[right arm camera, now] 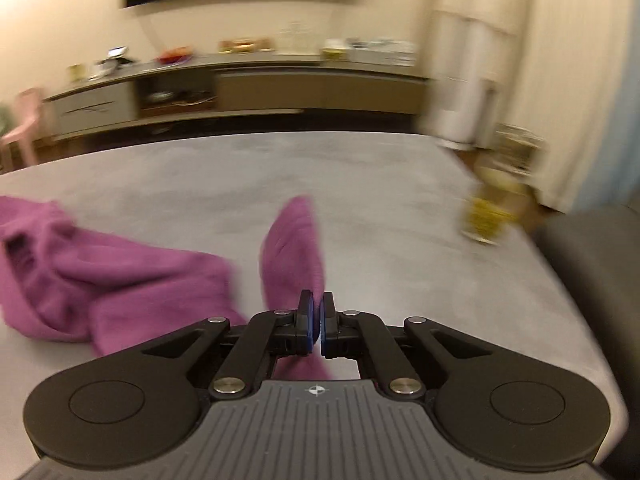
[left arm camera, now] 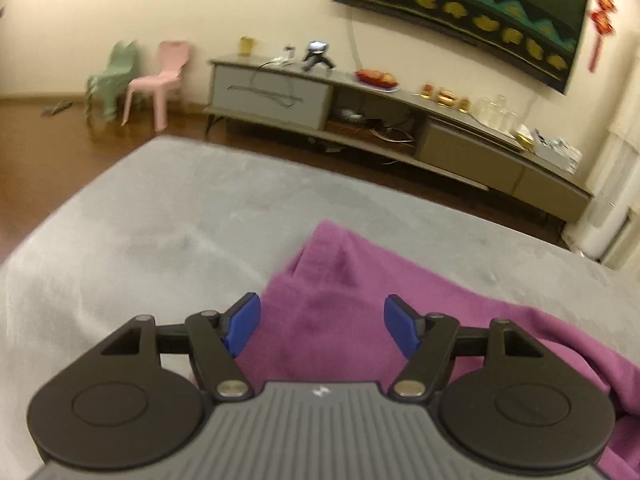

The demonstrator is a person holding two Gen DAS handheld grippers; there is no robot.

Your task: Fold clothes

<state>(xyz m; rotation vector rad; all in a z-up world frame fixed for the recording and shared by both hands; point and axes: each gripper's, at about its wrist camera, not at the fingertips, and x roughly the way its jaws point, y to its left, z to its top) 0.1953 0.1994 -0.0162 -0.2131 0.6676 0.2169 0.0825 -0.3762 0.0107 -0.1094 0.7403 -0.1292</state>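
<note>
left tool [left arm camera: 322, 326]: hanging spread wide, gripping nothing, purple garment [left arm camera: 400, 320] lying directly below it
right tool [right arm camera: 317, 326]: clamping a garment [right arm camera: 294, 248] flap, lower centre
garment: sprawling on grey table [right arm camera: 380, 184], bulk lower left

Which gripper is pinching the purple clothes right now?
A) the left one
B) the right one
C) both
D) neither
B: the right gripper has its blue pads shut on a strip of the purple garment, while the left gripper hangs open above the cloth.
</note>
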